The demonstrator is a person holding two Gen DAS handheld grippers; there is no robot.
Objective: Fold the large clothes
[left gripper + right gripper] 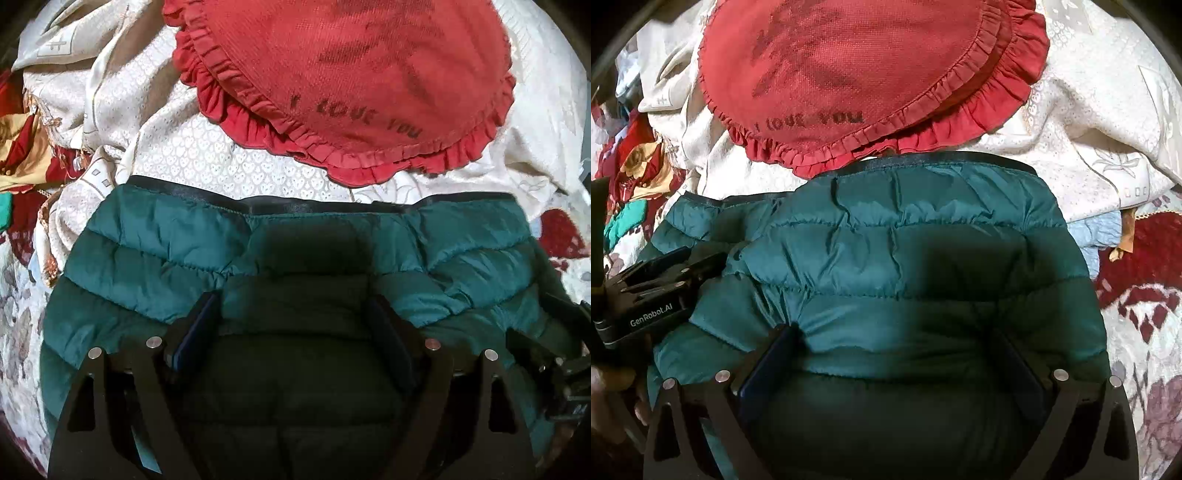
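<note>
A dark teal quilted puffer jacket [155,251] lies on the bed, its black-trimmed hem toward the red cushion. It also fills the right wrist view [886,236]. My left gripper [295,306] has its jaws wide apart, with jacket fabric bulging between the fingers. My right gripper [897,339] also has its jaws wide apart over the jacket's right part. The left gripper's black body [646,291] shows at the left edge of the right wrist view. The right gripper's body [565,365] shows at the right edge of the left wrist view.
A red ruffled cushion [351,81] lettered "I LOVE YOU" lies just beyond the jacket, also in the right wrist view [857,74]. A cream patterned bedspread [221,155] is bunched around it. Red and gold floral cloth [22,147] lies at the left.
</note>
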